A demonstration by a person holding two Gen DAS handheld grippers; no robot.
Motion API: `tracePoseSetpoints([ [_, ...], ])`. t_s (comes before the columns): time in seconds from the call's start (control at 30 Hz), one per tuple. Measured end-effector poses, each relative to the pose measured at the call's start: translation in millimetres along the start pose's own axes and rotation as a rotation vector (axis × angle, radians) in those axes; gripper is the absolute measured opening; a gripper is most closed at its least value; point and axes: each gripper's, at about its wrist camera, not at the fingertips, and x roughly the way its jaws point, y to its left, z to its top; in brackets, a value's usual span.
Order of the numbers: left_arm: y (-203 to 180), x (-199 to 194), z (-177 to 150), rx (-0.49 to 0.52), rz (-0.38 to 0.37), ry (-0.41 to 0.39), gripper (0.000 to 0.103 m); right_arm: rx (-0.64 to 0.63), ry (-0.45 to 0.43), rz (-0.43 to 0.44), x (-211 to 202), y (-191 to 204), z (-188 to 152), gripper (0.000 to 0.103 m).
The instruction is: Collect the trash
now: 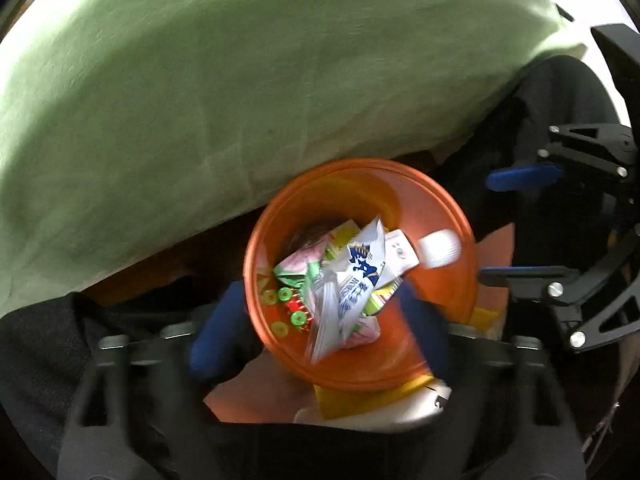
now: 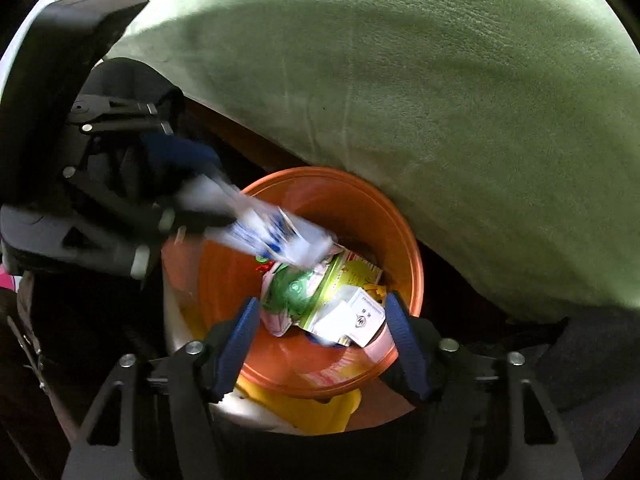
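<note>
Orange bin [image 1: 448, 216] on the floor beside a green cushion [image 1: 240, 100], already part-filled with wrappers. My left gripper [image 1: 324, 320] hangs above the rim with its blue fingers [image 1: 216, 332] spread wide on either side of a white-and-blue packet [image 1: 352, 280]; whether they touch it I cannot tell — the frame is blurred. My right gripper [image 2: 320, 336] is likewise wide open over the bin and holds nothing.

Handling, as I judge it: the packet is thin film, very light, limp and slippery, and it crumples, not breaks. I would pinch it flat across a sealed edge or a folded corner, never the slack middle.

The right wrist view shows the packet [image 2: 276, 232] slanting out from the left gripper [image 2: 192, 196] toward the bin mouth [image 2: 416, 264], with a green-and-pink wrapper [image 2: 292, 292] and a white card [image 2: 360, 316] beneath it. The left wrist view alone shows a white cap [image 1: 440, 248] by the far wall and the right gripper [image 1: 516, 224] open at the side.
</note>
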Motion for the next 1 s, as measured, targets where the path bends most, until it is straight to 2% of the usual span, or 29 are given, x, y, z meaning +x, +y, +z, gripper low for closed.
tracePoseSetpoints([
  [0.2,15,-5,0,-0.052,-0.065,0.009,0.082,0.041,-0.006,0.012,-13,-15,-2,0.065],
  [0.3,19,-29,4,-0.077,-0.119,-0.053,0.082,0.037,-0.061,0.036,-43,-16,7,0.066],
  [0.33,21,-43,6,-0.073,-0.115,-0.092,0.082,0.035,-0.084,0.052,-55,-19,10,0.072],
  [0.43,20,-91,15,-0.030,-0.050,-0.234,0.082,0.026,-0.208,0.039,-100,-27,27,0.086],
  [0.5,24,-120,26,-0.016,0.000,-0.329,0.083,0.046,-0.306,0.013,-133,-36,42,0.089],
  [0.57,32,-147,42,-0.036,0.044,-0.437,0.092,0.080,-0.407,-0.008,-158,-47,57,0.098],
  [0.63,41,-162,57,-0.073,0.074,-0.521,0.093,0.102,-0.487,-0.063,-174,-58,74,0.098],
  [0.77,67,-168,99,-0.180,0.134,-0.600,0.093,0.185,-0.634,-0.191,-188,-78,107,0.098],
  [0.87,86,-164,132,-0.257,0.169,-0.635,0.093,0.326,-0.738,-0.252,-181,-106,129,0.098],
  [1.0,108,-152,170,-0.321,0.181,-0.660,0.093,0.427,-0.776,-0.362,-162,-132,158,0.099],
])
